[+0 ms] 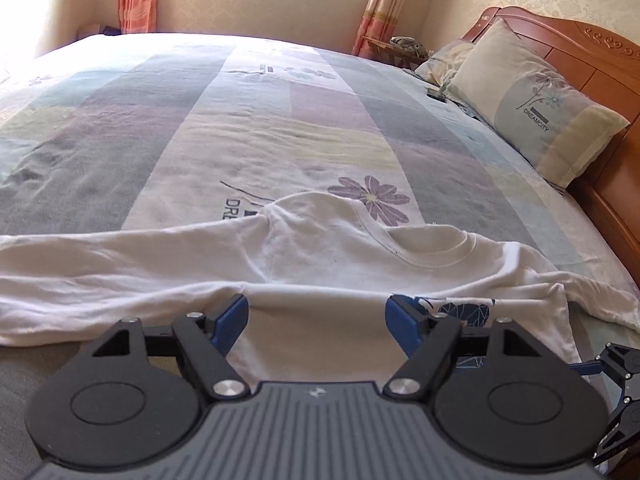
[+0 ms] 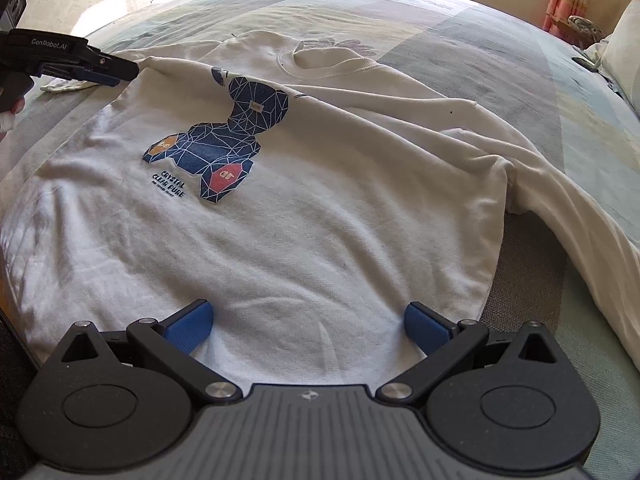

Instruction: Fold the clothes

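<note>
On the quilted patchwork bed (image 2: 500, 40), a soft white sweatshirt (image 2: 320, 220) with a blue geometric bear print (image 2: 224, 148) lies flat beneath the spread left gripper (image 1: 317, 320) and spread right gripper (image 2: 308, 326).

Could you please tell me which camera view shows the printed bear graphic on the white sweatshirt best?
The right wrist view: the bear graphic lies face up and whole on the white sweatshirt, lettering included. The left wrist view shows only a sliver of the bear graphic beyond the left gripper, whose jaws stand open.
</note>
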Action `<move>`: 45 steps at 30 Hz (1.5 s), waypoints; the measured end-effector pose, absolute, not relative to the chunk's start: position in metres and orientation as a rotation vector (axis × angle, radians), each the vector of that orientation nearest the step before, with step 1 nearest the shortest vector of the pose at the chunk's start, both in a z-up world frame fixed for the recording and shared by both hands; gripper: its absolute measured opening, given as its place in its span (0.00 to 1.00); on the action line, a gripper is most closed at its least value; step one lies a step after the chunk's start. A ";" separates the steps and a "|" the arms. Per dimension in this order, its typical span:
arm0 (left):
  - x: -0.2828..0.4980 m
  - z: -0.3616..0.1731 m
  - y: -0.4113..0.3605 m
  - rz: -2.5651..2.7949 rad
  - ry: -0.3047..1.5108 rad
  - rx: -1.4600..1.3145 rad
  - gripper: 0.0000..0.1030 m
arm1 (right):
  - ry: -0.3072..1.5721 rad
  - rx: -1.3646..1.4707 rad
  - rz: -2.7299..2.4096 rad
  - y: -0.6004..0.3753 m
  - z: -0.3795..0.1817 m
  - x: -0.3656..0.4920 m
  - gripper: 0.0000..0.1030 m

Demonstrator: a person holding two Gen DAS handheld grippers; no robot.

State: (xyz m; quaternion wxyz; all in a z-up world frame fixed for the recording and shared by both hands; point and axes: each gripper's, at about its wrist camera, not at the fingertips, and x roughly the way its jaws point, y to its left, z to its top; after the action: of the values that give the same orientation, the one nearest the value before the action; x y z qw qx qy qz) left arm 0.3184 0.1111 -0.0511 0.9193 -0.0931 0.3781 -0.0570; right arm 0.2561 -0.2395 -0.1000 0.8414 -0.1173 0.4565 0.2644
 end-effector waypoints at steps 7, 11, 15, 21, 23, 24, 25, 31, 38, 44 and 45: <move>0.361 -0.081 0.169 -0.078 0.862 -0.257 0.74 | 0.987 -0.203 0.461 -0.231 -0.100 0.260 1.00; 0.337 -0.102 0.190 -0.136 0.886 -0.359 0.79 | 1.012 -0.169 0.387 -0.225 -0.100 0.266 1.00; 0.335 -0.095 0.200 -0.220 0.925 -0.374 0.80 | 1.043 -0.137 0.310 -0.218 -0.100 0.273 1.00; 0.399 -0.080 0.206 -0.273 0.810 -0.331 0.80 | 1.087 -0.097 0.225 -0.212 -0.099 0.284 1.00; 0.420 -0.083 0.204 -0.272 0.808 -0.318 0.80 | 1.088 -0.083 0.205 -0.210 -0.100 0.285 1.00; 0.422 -0.087 0.204 -0.284 0.823 -0.327 0.80 | 1.090 -0.079 0.194 -0.210 -0.100 0.286 1.00; 0.424 -0.090 0.204 -0.295 0.837 -0.337 0.80 | 1.093 -0.074 0.183 -0.209 -0.100 0.286 1.00; 0.394 -0.099 0.207 -0.376 0.864 -0.373 0.79 | 1.112 -0.056 0.140 -0.205 -0.100 0.290 1.00; 0.371 -0.102 0.212 -0.393 0.877 -0.385 0.80 | 1.131 -0.041 0.116 -0.204 -0.099 0.295 1.00; 0.378 -0.083 0.223 -0.390 0.821 -0.367 0.80 | 1.138 -0.039 0.114 -0.205 -0.099 0.298 1.00; 0.380 -0.079 0.227 -0.383 0.806 -0.356 0.80 | 1.138 -0.039 0.114 -0.205 -0.099 0.298 1.00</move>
State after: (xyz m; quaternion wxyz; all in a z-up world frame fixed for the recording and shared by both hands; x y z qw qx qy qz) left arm 0.3804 0.2271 -0.0793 0.8868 -0.1710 0.3879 -0.1841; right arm 0.2977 -0.2054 -0.0993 0.8408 -0.0184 0.5384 0.0542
